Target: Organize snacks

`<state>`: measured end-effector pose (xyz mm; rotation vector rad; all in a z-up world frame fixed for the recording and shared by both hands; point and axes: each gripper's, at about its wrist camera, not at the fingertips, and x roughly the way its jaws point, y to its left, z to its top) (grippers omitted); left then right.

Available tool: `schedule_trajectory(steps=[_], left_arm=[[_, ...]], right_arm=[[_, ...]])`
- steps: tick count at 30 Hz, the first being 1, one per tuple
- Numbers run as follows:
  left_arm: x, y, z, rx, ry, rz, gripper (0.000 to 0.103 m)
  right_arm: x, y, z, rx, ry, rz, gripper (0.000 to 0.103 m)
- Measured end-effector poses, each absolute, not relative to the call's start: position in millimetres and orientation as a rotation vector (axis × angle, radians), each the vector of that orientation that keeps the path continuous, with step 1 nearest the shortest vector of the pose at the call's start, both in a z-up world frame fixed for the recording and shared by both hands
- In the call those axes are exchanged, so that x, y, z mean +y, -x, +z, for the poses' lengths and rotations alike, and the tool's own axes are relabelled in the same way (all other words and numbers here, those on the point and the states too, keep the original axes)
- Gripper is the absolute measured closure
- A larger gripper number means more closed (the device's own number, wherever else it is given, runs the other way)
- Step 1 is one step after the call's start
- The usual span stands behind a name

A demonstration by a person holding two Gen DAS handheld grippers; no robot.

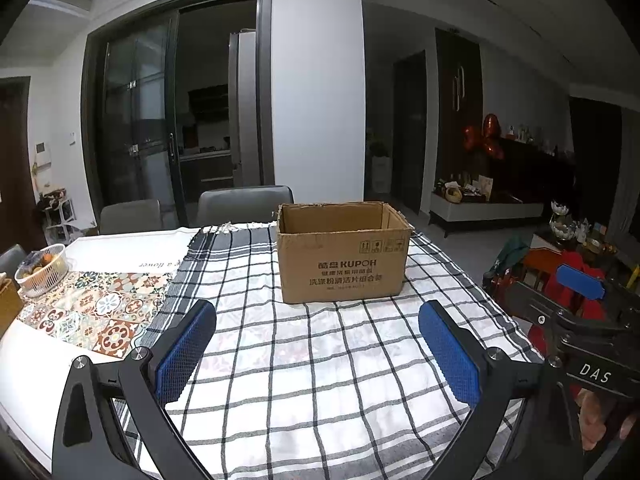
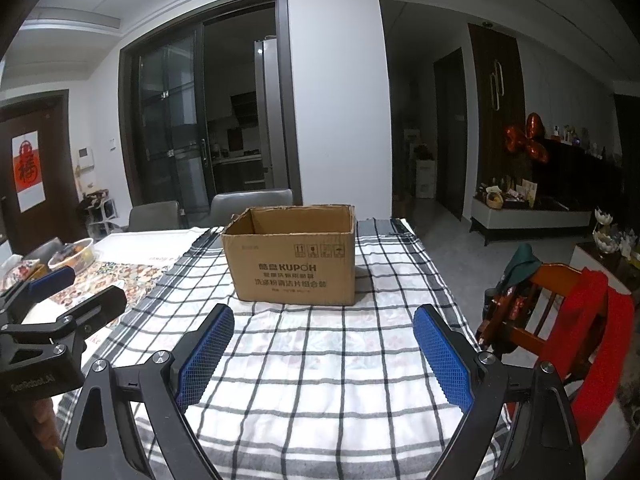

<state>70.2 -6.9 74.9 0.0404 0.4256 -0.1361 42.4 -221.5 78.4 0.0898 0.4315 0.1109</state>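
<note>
An open brown cardboard box [image 1: 344, 256] [image 2: 294, 264] with printed lettering stands upright on the black-and-white checked cloth [image 1: 320, 360] [image 2: 320, 360], towards the far end of the table. My left gripper [image 1: 318, 308] hovers over the cloth short of the box, open, with nothing between its blue pads. My right gripper [image 2: 324, 312] is held the same way, open and empty. Each gripper also shows at the edge of the other's view: the right gripper [image 1: 552, 284] and the left gripper [image 2: 80, 288]. The box floor is hidden. No snack lies on the cloth.
A white basket [image 1: 42, 268] [image 2: 74, 254] with mixed items sits at the table's left, on a patterned tile runner [image 1: 96, 312]. Two grey chairs [image 1: 244, 204] stand behind the table. A wooden chair draped in red cloth [image 2: 568, 320] stands by the right edge.
</note>
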Motion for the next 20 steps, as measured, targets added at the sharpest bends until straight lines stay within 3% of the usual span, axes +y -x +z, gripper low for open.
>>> schedule_trajectory(steps=[20], left_arm=[[-9.1,-72.2,69.6,0.440,-0.045,-0.120,0.000]], right_arm=[[-228.9,-43.2,75.4,0.438,-0.096,0.104,0.011]])
